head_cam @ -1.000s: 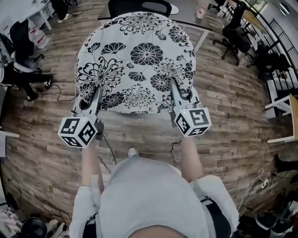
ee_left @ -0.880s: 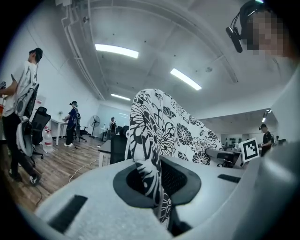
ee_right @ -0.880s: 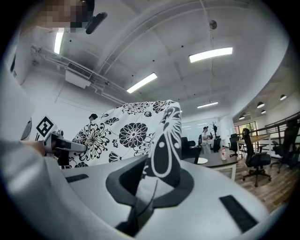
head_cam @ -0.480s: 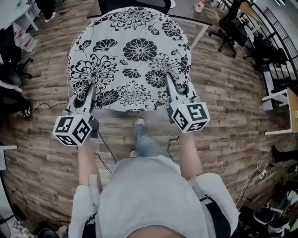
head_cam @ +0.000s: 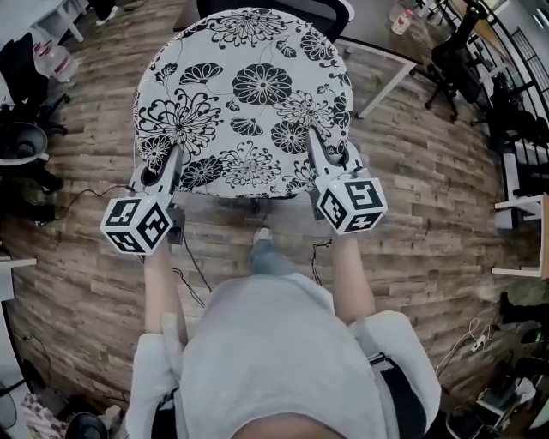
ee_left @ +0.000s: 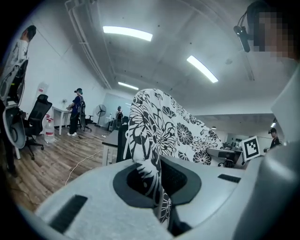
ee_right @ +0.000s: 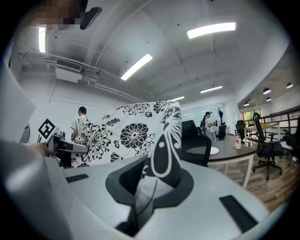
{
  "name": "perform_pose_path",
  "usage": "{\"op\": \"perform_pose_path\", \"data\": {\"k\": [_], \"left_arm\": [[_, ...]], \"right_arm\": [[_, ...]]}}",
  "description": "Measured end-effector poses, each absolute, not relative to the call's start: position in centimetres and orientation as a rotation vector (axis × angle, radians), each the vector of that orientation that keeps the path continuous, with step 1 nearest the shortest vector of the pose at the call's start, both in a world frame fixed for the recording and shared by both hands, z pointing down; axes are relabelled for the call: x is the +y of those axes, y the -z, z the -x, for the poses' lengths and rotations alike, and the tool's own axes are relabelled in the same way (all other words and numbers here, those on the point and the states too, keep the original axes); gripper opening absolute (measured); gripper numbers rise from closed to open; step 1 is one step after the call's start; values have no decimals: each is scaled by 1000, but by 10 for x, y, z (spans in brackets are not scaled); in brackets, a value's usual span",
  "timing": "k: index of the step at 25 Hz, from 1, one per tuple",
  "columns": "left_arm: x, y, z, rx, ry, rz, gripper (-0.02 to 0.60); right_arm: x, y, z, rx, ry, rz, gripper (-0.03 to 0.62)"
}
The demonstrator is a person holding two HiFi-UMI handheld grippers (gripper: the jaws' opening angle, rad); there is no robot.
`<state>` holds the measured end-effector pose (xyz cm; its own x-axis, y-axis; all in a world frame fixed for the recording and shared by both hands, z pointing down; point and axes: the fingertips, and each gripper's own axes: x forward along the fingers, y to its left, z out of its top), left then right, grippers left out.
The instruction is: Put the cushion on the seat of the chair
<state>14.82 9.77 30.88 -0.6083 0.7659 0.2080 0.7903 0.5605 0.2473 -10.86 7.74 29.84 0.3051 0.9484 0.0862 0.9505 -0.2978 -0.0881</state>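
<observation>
Left gripper (head_cam: 175, 154) and right gripper (head_cam: 311, 137) pinch the lower edge of the round black-and-white floral fabric cushion (head_cam: 244, 86), evidently to hold it spread level.

Head view: the cushion (head_cam: 244, 103) covers the chair (head_cam: 330, 10) at top centre. Only a dark strip of it shows above the cushion's upper edge, cut by the frame; the seat is not visible. Lower centre: the person's torso (head_cam: 274, 360) hides all below it but one shoe (head_cam: 262, 233) and part of that leg (head_cam: 270, 259). Right gripper view: the bottle (ee_right: 237, 139) on the desk (ee_right: 229, 152) at right is too small for its label to be read.
</observation>
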Motion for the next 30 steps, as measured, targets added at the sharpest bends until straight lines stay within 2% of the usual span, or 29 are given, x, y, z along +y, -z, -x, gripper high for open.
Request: {"op": "perform_pose_path", "data": {"k": [6, 13, 30], "left_arm": [[166, -355, -130, -2623, 589, 1338, 17], [191, -391, -126, -2525, 728, 1339, 17], [254, -546, -128, -2275, 968, 1103, 17]], "right_arm": [[147, -344, 129, -1726, 106, 2366, 20], [172, -379, 137, -1691, 168, 2246, 20], [204, -531, 138, -1669, 349, 1870, 20]]}}
